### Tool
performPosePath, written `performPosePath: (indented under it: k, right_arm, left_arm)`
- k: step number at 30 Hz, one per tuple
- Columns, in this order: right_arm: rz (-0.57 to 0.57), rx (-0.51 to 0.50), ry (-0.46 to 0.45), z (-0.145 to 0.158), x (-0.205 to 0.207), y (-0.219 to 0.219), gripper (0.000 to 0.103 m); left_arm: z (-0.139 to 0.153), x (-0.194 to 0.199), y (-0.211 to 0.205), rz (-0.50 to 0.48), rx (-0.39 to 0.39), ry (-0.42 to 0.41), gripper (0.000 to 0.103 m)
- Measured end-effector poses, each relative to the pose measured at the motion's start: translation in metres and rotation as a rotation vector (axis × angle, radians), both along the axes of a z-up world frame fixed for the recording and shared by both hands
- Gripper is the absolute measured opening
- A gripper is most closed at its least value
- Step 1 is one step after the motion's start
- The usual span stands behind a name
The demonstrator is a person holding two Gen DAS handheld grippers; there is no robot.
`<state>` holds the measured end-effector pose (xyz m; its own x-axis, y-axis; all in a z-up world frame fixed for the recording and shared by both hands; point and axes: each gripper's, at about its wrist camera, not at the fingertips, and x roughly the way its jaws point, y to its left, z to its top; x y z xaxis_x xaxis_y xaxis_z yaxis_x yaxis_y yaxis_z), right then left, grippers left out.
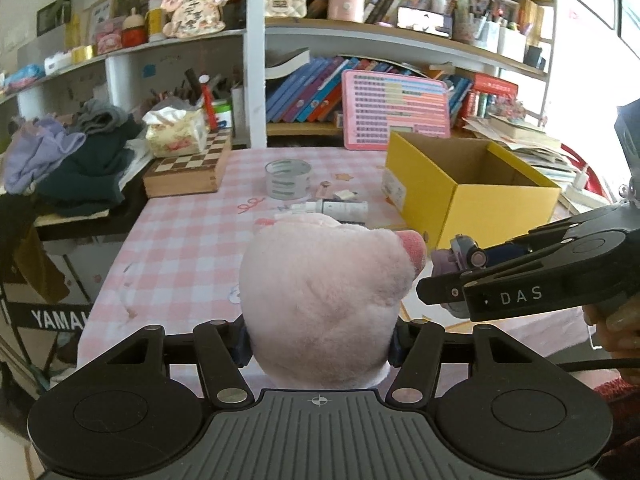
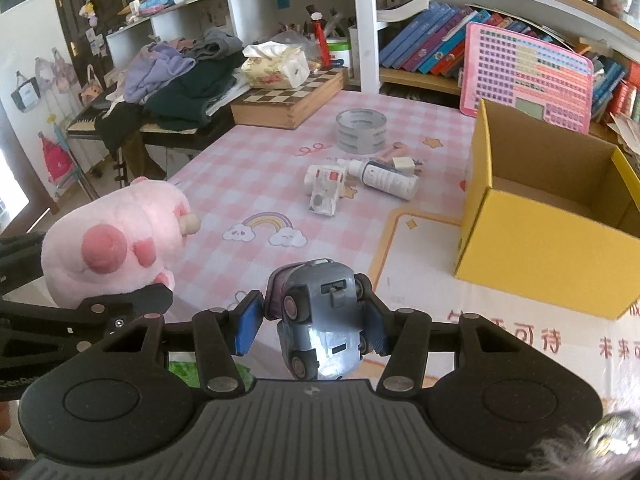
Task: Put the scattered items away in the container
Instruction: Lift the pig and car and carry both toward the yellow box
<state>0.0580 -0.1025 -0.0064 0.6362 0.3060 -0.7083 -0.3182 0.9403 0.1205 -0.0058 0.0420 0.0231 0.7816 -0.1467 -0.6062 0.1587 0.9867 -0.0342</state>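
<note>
Left claw (image 1: 320, 344) clamped round pink plush pig (image 1: 324, 300), right claw (image 2: 312, 328) pinching grey toy car (image 2: 320, 320); both carried clear of the worktop (image 2: 248, 168), presumably bound for open yellow box (image 2: 540, 248) ahead, right.

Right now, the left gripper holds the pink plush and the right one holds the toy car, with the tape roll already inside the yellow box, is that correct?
Not quite: the tape roll is on the tablecloth, outside the yellow box, as the right wrist view shows. The rest stands: the left gripper holds the pink plush and the right gripper holds the toy car.
</note>
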Motion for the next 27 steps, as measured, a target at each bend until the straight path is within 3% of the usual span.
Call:
performPosePath:
  k: [27]
  right_arm:
    - [-0.213, -0.015, 0.026, -0.002, -0.056, -0.04, 0.051]
  left_arm:
    - [-0.005, -0.019, -0.038, -0.205, -0.018, 0.012, 0.058]
